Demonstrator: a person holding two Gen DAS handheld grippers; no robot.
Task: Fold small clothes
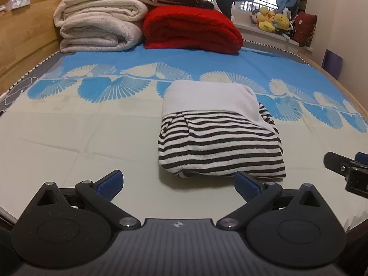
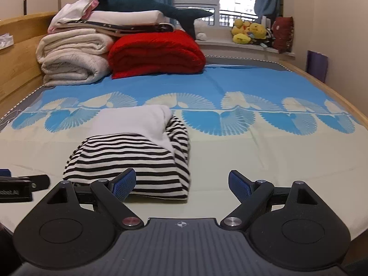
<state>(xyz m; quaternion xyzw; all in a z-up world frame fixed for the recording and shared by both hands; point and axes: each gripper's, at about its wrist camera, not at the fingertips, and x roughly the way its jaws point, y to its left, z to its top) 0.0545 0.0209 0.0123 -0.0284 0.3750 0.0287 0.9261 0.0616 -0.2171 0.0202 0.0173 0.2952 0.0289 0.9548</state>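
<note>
a folded black-and-white striped knit garment with a plain white panel lies in a compact bundle on the cream part of the blue and cream patterned bed sheet, near the front edge of the bed. the white panel faces the far side, the stripes face the cameras.

the left gripper sits low over the sheet just in front of the bundle, its blue-padded fingers spread wide with nothing between them. its right pad is close to the bundle's near edge; contact cannot be judged.

the right gripper is beside it, jaws also spread apart and empty. its left pad overlaps the bundle's near right corner in the right wrist view, while the other pad is over bare sheet.

at the head of the bed, a stack of cream folded blankets sits beside a red folded blanket, with a dark teal plush shark lying on top. yellow plush toys sit on the windowsill.
</note>
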